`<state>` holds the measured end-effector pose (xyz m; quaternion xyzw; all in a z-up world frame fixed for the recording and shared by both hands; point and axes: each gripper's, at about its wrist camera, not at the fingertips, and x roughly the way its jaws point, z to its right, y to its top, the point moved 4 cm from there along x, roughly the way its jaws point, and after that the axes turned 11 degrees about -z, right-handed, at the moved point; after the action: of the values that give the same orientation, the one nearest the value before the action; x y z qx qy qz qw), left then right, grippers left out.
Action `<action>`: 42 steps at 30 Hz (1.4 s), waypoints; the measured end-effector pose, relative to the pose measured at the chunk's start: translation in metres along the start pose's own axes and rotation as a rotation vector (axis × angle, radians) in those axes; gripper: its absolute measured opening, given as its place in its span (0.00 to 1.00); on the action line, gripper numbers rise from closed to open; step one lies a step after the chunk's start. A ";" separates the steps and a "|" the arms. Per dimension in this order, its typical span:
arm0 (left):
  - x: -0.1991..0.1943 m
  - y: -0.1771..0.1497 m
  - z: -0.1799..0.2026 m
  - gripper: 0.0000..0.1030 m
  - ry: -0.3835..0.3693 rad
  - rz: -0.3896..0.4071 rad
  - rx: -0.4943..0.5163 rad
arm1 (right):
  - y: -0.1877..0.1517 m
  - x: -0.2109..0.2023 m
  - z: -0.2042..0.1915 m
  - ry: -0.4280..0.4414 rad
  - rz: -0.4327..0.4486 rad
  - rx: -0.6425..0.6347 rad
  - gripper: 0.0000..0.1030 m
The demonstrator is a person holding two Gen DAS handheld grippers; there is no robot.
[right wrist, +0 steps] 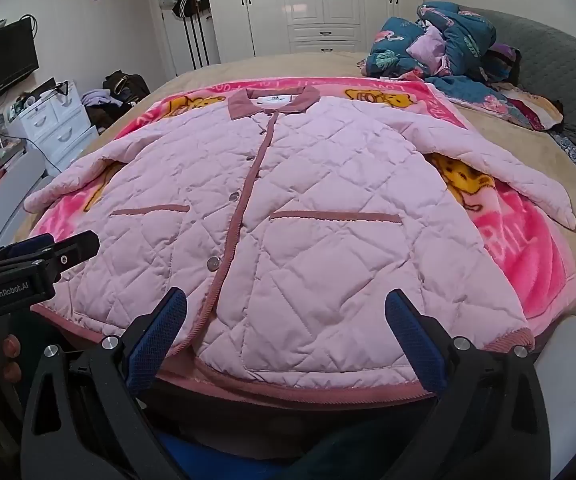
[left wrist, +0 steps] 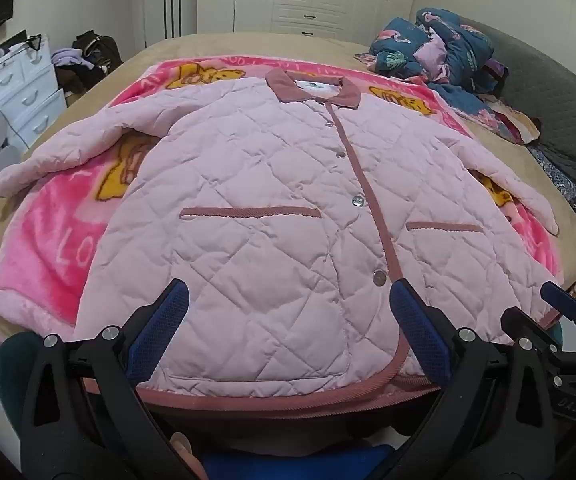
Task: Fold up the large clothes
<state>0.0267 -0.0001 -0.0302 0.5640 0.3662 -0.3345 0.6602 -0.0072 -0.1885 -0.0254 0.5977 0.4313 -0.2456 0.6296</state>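
Pink quilted jacket [left wrist: 272, 208] spread flat on the pink blanket [left wrist: 56, 240] on the bed [left wrist: 248, 46], filling the frame centre, hem just ahead of left claw [left wrist: 288, 300] and right claw [right wrist: 286, 308], both spread apart, gripping nothing.

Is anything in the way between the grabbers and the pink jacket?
Nothing visible is. The pink jacket lies flat and buttoned on the blanket. The left hand-held gripper and right hand-held gripper both hang open right over its bottom hem, with only air between.
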 end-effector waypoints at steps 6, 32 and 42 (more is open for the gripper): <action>0.001 0.001 0.000 0.92 0.001 0.005 0.004 | 0.000 0.000 0.001 -0.003 -0.004 0.001 0.96; -0.004 0.004 -0.001 0.92 0.014 0.021 0.006 | 0.002 0.002 -0.001 0.011 -0.002 0.009 0.96; -0.004 0.004 -0.001 0.92 0.015 0.024 0.008 | 0.001 0.001 -0.001 0.011 -0.003 0.010 0.96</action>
<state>0.0274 0.0014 -0.0247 0.5735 0.3627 -0.3239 0.6592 -0.0057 -0.1871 -0.0254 0.6015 0.4344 -0.2453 0.6239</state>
